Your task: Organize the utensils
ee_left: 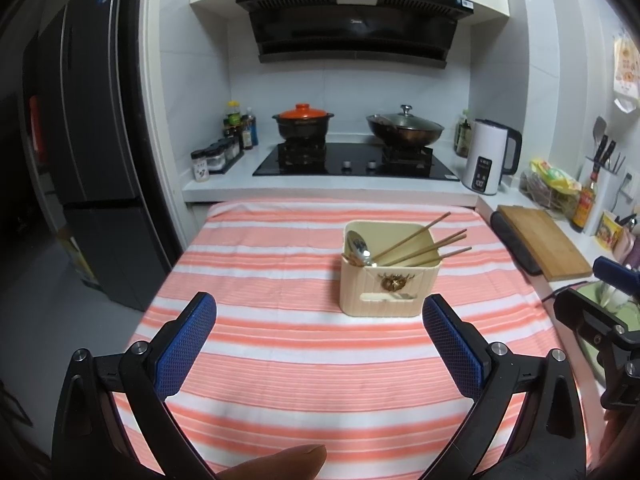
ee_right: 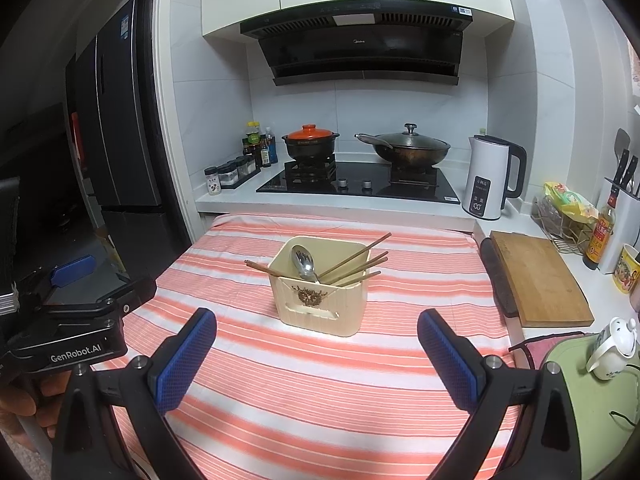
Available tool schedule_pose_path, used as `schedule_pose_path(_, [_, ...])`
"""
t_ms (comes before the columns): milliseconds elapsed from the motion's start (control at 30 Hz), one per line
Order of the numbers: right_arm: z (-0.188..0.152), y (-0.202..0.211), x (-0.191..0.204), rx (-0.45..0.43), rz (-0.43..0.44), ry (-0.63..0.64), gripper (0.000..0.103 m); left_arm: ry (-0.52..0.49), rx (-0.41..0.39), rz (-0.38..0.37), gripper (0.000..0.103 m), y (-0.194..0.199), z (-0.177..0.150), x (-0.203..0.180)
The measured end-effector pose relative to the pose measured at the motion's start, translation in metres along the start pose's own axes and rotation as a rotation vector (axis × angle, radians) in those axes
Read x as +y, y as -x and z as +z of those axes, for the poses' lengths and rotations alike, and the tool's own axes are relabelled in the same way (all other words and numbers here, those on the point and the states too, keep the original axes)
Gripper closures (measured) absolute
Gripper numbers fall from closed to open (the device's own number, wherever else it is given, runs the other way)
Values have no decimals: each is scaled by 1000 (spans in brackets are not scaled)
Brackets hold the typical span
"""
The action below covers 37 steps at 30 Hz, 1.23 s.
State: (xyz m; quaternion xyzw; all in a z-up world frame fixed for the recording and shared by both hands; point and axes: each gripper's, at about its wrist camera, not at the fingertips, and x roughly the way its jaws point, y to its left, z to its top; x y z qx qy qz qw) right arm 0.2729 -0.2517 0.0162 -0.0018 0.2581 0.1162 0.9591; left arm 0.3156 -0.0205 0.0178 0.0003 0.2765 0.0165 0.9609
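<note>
A cream utensil holder (ee_left: 390, 284) (ee_right: 320, 300) stands on the striped table. Inside it lean a metal spoon (ee_left: 357, 249) (ee_right: 302, 262) and several wooden chopsticks (ee_left: 424, 246) (ee_right: 356, 266). One chopstick (ee_right: 258, 267) lies on the cloth behind the holder's left side, its end touching the holder. My left gripper (ee_left: 319, 312) is open and empty, hovering near the table's front, short of the holder. My right gripper (ee_right: 316, 326) is open and empty too, just in front of the holder. Each gripper's body shows at the edge of the other's view.
The pink-and-white striped cloth (ee_left: 280, 360) covers the table. Behind it a counter holds a hob with a clay pot (ee_left: 303, 122) and a wok (ee_left: 405, 128), and a white kettle (ee_left: 490, 156). A wooden cutting board (ee_right: 538, 278) lies right; a fridge (ee_left: 92, 140) stands left.
</note>
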Motion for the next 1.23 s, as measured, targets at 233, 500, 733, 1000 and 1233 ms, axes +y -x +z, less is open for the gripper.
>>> schedule_pose_path(233, [-1, -1, 1, 3, 1, 3, 1, -9, 3, 3, 0, -1, 0, -1])
schedule_pose_path(500, [0, 1, 1, 6, 4, 7, 1, -16, 5, 9, 0, -2, -1, -3])
schedule_pose_path(733, [1, 1, 0, 3, 3, 10, 1, -18, 5, 6, 0, -2, -1, -4])
schedule_pose_path(1000, [1, 1, -1, 5, 2, 10, 1, -29, 7, -10, 0, -2, -1, -6])
schedule_pose_path(1233, [-1, 2, -7, 7, 1, 4, 1, -17, -27, -9, 1, 0, -4, -6])
